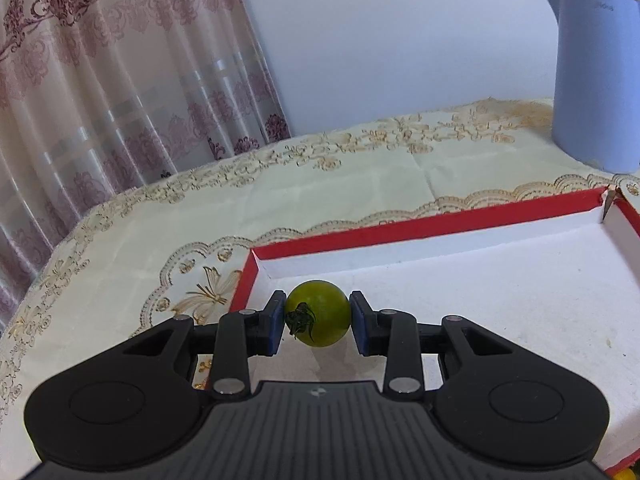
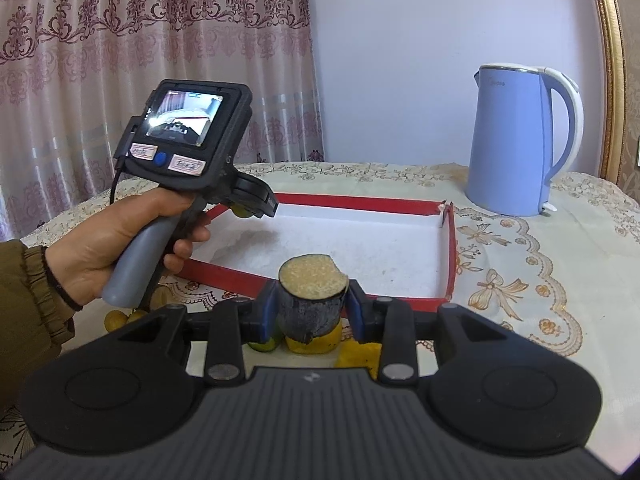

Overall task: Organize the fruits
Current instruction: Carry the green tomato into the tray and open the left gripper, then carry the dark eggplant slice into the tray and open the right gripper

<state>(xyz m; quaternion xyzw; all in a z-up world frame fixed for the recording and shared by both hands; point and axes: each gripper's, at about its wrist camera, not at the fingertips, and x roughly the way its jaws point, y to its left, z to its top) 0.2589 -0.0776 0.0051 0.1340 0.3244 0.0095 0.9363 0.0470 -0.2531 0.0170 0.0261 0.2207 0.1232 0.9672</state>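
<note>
My left gripper [image 1: 318, 320] is shut on a small green tomato [image 1: 320, 314] with a dark stem, held over the near left corner of the red-rimmed white tray [image 1: 440, 224]. My right gripper [image 2: 308, 304] is shut on a short dark-skinned sugarcane piece [image 2: 310, 300] with a pale cut top, held just before the tray's near rim [image 2: 240, 278]. The left gripper [image 2: 256, 200] also shows in the right wrist view, held by a hand over the tray's left edge. The inside of the tray holds no fruit in either view.
A blue electric kettle [image 2: 520, 140] stands behind the tray at the right. Yellow and green fruits [image 2: 316, 342] lie on the embroidered tablecloth [image 2: 540, 272] under my right gripper, and small yellow ones [image 2: 120, 318] lie at the left. A curtain hangs behind the table.
</note>
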